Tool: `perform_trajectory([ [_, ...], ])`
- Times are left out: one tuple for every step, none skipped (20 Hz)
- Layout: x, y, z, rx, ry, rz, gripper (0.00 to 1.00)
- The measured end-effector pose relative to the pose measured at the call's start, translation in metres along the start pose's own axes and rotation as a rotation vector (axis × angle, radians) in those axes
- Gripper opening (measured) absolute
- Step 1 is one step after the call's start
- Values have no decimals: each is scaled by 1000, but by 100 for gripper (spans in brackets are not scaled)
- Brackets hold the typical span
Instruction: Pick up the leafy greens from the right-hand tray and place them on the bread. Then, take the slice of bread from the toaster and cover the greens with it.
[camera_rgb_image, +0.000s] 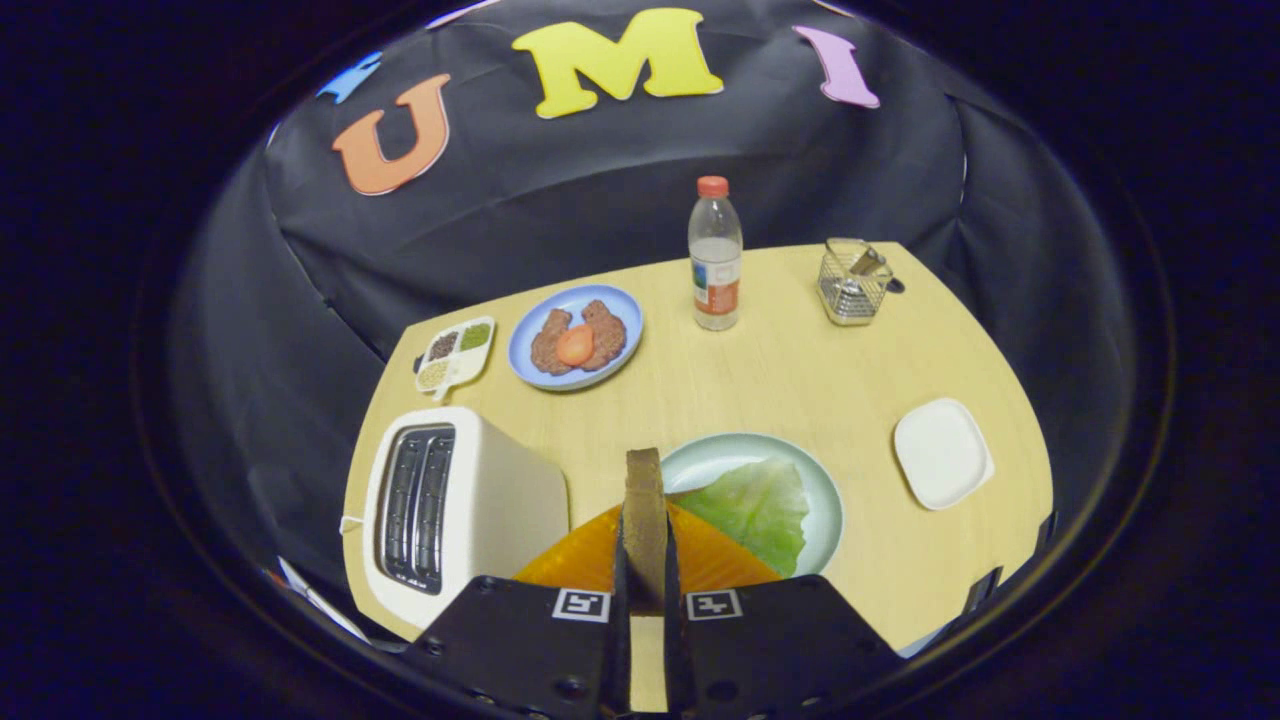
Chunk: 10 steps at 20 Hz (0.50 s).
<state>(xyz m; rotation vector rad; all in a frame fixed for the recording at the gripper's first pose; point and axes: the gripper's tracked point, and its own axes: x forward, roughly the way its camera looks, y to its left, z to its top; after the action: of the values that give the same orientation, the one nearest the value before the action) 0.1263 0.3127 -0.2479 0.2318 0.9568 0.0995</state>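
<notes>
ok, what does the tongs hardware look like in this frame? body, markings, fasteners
The tongs show two flat, angular black body plates, one per side, each with a square black-and-white fiducial tag near its inner top corner. Round screw heads dot the plates' edges. No cables, sleeve or hand visible.

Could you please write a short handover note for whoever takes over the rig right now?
Claw: shut on the bread slice, held upright on edge between its fingers.
Toaster: beside the claw, both slots look empty.
Leafy greens: already lying on the pale green plate just ahead; the bread under them cannot be made out.
White tray: beyond, off to the side.
Done: greens placed, slice taken from toaster.
Left: lay the slice flat over the greens and release.
</notes>
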Motion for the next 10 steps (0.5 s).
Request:
perform_trajectory([
  [8, -4, -1, 6, 12, -4, 13],
  [15, -6, -2, 13, 17, -2, 13],
  [21, -9, -2, 19, 24, -1, 13],
  [26, -12, -4, 25, 31, -1, 13],
  [30, -15, -5, 32, 38, 6, 13],
  [35, -17, -7, 35, 50, 15, 13],
  [38, -20, -7, 36, 56, 25, 15],
  [41, -25, -4, 37, 51, 29, 15],
  [43, -32, -2, 32, 54, 22, 18],
  [44, -36, -1, 29, 61, 24, 18],
])
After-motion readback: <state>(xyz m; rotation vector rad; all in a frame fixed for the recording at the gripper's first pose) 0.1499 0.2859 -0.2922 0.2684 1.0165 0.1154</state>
